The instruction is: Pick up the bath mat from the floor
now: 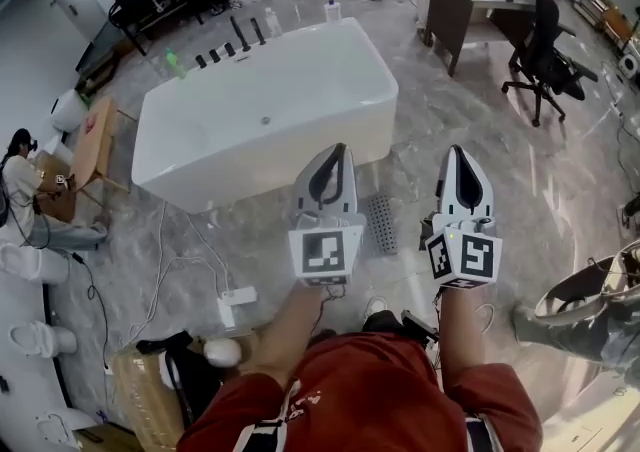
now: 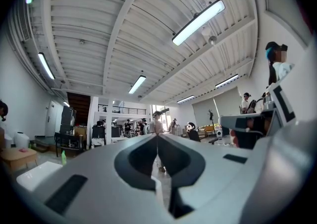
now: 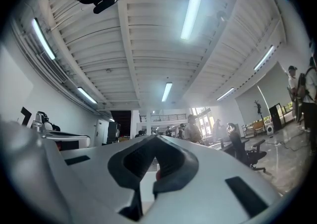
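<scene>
Left tool [image 1: 339, 149], right tool [image 1: 458, 150] closed, empty; mat [image 1: 379, 224], seemingly, near bathtub [image 1: 270, 100].

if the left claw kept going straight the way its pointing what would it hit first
Probably nothing near. The shut left claw points level across the room; the bathtub sits low and left of its line. Open air ahead, as far as depth shows.

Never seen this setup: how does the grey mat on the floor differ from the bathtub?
The bathtub is white, smooth and large; the bath mat is grey, dotted and small. The bathtub stands tall; the bath mat lies flat. Both rest on the floor.
</scene>
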A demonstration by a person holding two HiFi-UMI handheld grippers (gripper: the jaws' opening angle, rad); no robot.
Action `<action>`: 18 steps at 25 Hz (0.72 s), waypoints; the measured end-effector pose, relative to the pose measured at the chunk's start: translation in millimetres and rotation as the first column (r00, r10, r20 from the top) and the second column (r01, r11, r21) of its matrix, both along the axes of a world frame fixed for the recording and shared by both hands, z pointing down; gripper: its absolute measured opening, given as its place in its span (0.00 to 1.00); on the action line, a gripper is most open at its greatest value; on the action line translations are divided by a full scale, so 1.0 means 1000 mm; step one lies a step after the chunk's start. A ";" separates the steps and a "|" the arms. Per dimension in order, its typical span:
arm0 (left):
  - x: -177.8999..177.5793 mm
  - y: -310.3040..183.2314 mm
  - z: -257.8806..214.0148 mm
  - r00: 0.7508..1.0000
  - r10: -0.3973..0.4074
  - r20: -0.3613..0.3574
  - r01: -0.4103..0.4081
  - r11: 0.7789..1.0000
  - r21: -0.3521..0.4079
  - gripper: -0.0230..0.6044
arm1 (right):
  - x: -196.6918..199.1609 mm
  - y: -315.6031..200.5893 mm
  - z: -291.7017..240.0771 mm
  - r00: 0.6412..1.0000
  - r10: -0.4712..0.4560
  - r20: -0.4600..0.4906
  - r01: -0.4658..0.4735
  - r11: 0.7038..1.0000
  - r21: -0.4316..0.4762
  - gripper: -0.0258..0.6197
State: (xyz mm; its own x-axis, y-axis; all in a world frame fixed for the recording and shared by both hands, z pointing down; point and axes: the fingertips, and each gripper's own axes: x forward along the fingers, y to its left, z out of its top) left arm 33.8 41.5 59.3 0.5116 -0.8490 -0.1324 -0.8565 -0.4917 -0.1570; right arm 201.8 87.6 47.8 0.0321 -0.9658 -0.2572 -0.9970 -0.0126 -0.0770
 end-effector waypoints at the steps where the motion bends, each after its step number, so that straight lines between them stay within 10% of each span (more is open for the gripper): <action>1: 0.003 -0.002 0.000 1.000 -0.006 -0.002 0.006 1.000 -0.003 0.06 | 0.004 -0.004 0.001 1.000 -0.006 0.002 0.006 1.000 -0.003 0.06; 18: -0.038 -0.061 0.021 0.996 -0.081 -0.038 0.079 0.996 -0.046 0.06 | -0.011 -0.068 0.018 1.000 -0.029 0.006 0.029 0.999 -0.028 0.06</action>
State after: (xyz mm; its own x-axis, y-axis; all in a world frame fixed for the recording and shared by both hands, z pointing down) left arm -3.9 -19.7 80.2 0.4369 -0.8925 -0.1121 -0.8985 -0.4270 -0.1017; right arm 190.8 20.0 65.4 0.0058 -0.9731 -0.2302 -0.9965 0.0137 -0.0828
